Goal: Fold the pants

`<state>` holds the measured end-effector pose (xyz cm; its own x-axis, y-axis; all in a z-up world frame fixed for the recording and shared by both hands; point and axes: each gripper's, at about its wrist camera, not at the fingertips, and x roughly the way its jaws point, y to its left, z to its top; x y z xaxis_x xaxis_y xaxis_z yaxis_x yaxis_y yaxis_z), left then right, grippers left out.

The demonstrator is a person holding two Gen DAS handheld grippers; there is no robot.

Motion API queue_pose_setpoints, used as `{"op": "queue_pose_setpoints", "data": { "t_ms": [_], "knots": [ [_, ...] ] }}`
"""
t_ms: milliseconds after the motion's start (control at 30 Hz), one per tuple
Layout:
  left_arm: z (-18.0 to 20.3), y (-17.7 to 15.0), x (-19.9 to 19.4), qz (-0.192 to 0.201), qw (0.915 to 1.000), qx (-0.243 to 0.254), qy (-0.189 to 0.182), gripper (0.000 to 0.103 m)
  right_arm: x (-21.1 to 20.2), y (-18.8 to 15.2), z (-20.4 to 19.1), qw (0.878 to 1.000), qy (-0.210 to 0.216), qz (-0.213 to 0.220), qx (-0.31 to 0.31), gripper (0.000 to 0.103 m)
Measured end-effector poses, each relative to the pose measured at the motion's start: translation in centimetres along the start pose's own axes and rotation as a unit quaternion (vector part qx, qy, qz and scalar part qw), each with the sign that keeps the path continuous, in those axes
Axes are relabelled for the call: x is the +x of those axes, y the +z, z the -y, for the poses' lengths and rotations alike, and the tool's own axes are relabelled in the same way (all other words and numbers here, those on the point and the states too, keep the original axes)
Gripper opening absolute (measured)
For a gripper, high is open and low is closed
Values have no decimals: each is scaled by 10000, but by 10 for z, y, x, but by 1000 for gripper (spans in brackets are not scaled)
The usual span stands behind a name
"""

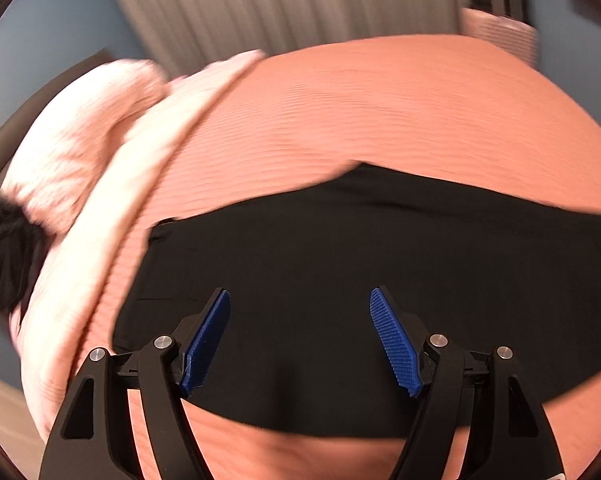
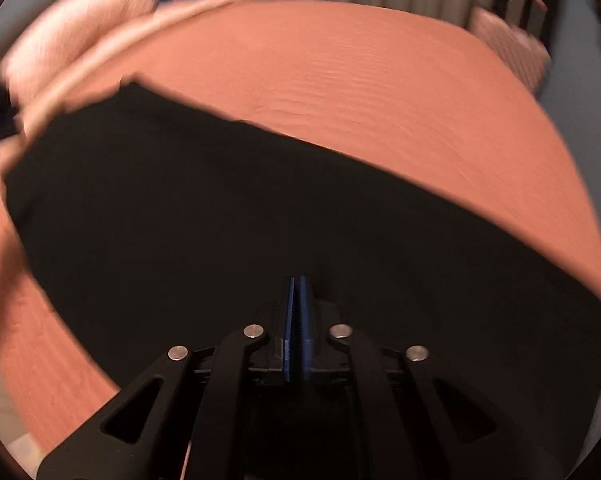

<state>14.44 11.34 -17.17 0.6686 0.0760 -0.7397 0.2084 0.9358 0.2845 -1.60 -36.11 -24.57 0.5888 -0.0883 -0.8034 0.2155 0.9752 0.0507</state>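
Left wrist view: at far left, a pale fluffy pillow (image 1: 80, 136) with something dark and blurred (image 1: 8, 248) beside it, too smeared to name. Next to that, a light pink blanket edge (image 1: 148, 152) running along the salmon bedspread (image 1: 380, 112). In the middle, one pair of black pants (image 1: 340, 248) spread flat across the bed, probably laid out wide so an edge can be lifted and carried over. Over the near edge of the cloth, left tongs (image 1: 300, 340) spread well apart, blue pads (image 1: 206, 340) clear of the fabric, nothing gripped; likely just let go or lining up for a fresh pinch.

Right wrist view: same bed, same single pair of pants (image 2: 220, 220), here slanting from upper left to lower right, one corner reaching toward the pillow (image 2: 72, 20). Right tongs (image 2: 297, 328) pressed fully together, blue pads meeting over the black fabric; whether a fold of cloth sits pinched between them cannot be told, black on black and blurred. Possibly clamped there to hold one end steady.

Counted: one pair of pants, one pillow, one blanket, two tongs, four blue pads, one bed.
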Motion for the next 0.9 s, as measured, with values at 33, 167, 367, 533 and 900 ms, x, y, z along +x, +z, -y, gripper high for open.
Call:
{"op": "queue_pose_setpoints", "data": {
  "t_ms": [33,167,367,533,900],
  "knots": [
    [17,-3,-8,14,9999,113,-82,70,-10,-8,26,9988,-429,-56,220,4],
    [87,-13,-36,25,9965,672,-488,71,-71,-40,154,9833,-674,169,1682,8],
    [152,-13,-48,95,9929,1065,-520,71,-80,-8,194,9911,-353,108,1281,8],
    [159,-14,-42,-124,9958,799,-427,71,-40,45,91,9971,523,-172,-527,8],
    [77,-48,7,-900,9942,125,578,71,49,121,-186,9407,1980,-159,-2750,63]
  ]
}}
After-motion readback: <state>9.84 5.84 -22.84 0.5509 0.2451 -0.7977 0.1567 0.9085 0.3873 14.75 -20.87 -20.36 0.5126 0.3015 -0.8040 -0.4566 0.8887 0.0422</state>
